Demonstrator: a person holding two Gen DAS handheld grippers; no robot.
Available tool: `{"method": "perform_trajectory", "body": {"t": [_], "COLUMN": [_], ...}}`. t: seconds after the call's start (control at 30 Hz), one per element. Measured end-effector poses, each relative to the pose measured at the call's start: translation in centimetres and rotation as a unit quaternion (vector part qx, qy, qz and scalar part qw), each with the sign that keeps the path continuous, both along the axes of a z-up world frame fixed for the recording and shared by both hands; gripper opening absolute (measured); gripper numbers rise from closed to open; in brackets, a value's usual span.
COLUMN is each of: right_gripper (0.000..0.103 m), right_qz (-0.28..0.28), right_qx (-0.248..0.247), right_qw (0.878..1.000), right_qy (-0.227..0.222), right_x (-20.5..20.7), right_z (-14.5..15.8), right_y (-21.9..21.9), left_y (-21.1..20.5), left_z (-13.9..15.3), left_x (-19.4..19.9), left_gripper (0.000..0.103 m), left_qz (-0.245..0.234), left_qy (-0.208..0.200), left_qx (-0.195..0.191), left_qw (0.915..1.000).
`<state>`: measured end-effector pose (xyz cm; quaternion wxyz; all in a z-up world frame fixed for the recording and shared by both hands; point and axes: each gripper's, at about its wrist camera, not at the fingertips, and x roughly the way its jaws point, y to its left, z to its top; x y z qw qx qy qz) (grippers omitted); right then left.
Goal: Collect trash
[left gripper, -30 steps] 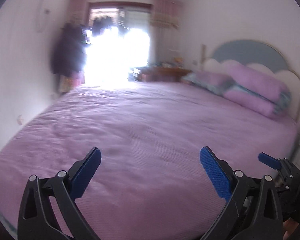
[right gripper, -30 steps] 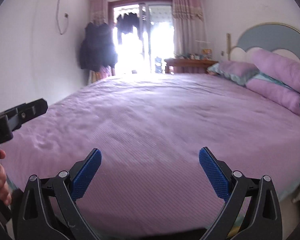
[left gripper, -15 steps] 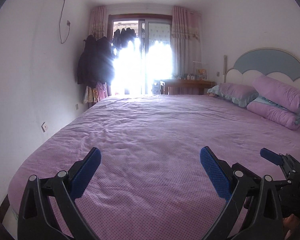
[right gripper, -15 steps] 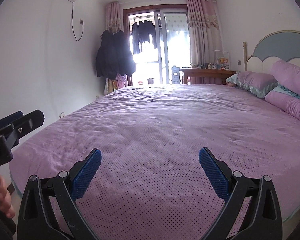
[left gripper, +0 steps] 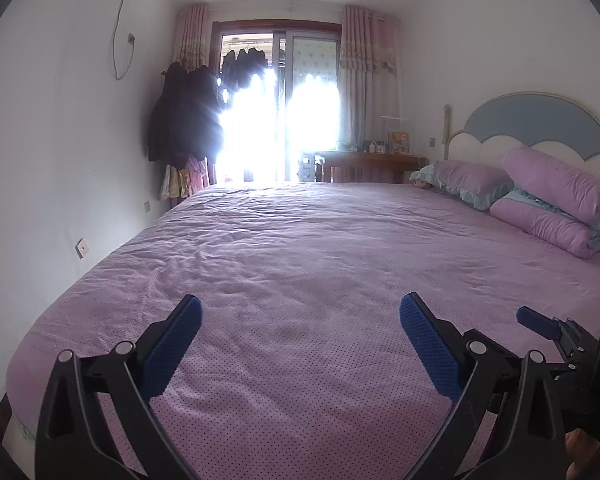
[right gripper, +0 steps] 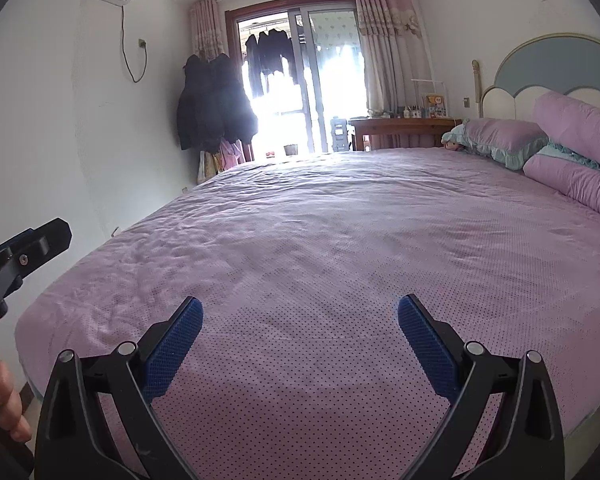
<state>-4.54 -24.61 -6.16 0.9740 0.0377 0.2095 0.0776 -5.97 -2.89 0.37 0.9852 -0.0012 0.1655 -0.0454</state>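
No trash shows in either view. A large bed with a purple dotted cover (left gripper: 300, 264) (right gripper: 340, 248) fills both wrist views. My left gripper (left gripper: 300, 312) hovers open over the bed's near edge, with nothing between its blue-padded fingers. My right gripper (right gripper: 300, 312) is likewise open and empty above the near edge. In the left wrist view the right gripper's blue tip (left gripper: 534, 322) pokes in at the lower right. The left gripper's black finger (right gripper: 32, 246) and the hand holding it (right gripper: 4, 404) appear at the left of the right wrist view.
Purple pillows (left gripper: 556, 200) (right gripper: 572, 148) lie against a blue and white headboard (left gripper: 540, 124) at the right. A wooden desk (right gripper: 404, 130) stands beyond the bed by a bright glass door (left gripper: 276, 136). Dark coats (right gripper: 212, 108) hang on the left wall.
Both views have tilted up and pulled back from the bed: more of the room, ceiling and air conditioner shows now. The blur has gone. Both grippers stay open.
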Motion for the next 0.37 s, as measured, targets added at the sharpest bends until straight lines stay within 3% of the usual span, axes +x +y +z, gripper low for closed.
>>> {"method": "perform_trajectory", "body": {"t": [0.37], "right_gripper": [0.095], "right_qz": [0.008], "right_qx": [-0.004], "right_qw": [1.0], "right_qy": [0.01], "right_x": [1.8], "right_z": [-0.6], "right_y": [0.2], "left_y": [0.7], "left_z": [-0.8], "left_x": [2.9], "left_gripper": [0.099], "left_qz": [0.011], "left_qy": [0.023], "left_qx": [-0.006], "left_qw": [0.9997]}}
